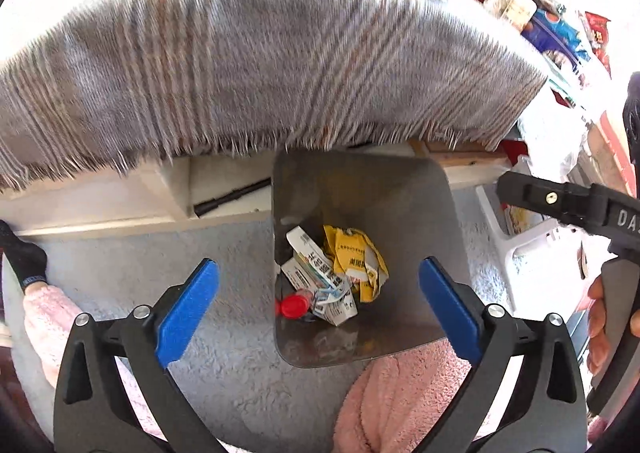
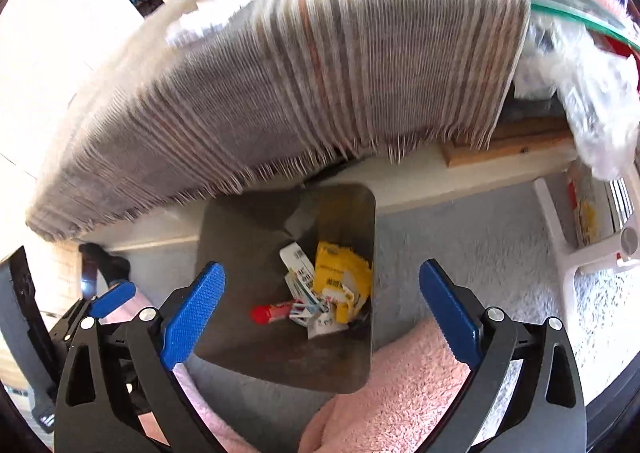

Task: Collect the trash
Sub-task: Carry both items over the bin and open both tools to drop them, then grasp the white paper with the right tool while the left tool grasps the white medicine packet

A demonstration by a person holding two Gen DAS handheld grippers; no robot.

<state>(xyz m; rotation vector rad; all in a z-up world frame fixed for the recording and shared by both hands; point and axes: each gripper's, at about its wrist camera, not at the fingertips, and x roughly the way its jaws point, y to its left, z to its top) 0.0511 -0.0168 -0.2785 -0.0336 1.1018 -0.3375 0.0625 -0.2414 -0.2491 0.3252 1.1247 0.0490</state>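
**Operator:** Trash [image 1: 336,273] is already lying at the bottom of the dark bin [image 1: 448,253], which stands on the pale carpet [image 1: 200,253] just in front of the table [image 1: 240,53] with the striped fringed cloth. I judge the job partly done: some pieces are in, and the table's far edge looks cluttered with packets I cannot sort into trash or not.

**Partner:** What can you count inside?

**Operator:** From the right wrist view, 1 yellow wrapper [image 2: 340,277], crumpled, 1 tube with a red cap [image 2: 262,313], and white printed cartons [image 2: 298,259] heaped together; I make out at least 2, though they overlap too much to be sure. There is 1 bin.

**Partner:** And your tools?

**Operator:** 2 in all. The left tool [image 1: 319,307] hovers above the bin with its blue pads [image 1: 188,309] wide apart and nothing between them. The right tool [image 2: 322,311] is the same: pads spread, nothing held, also over the bin opening. In the left view I see the right tool's black body at the frame's edge.

**Partner:** So what is left?

**Operator:** My guess is a trip back to the table for whatever rubbish remains there. Both views are blurred along the cloth, so I cannot count those items.
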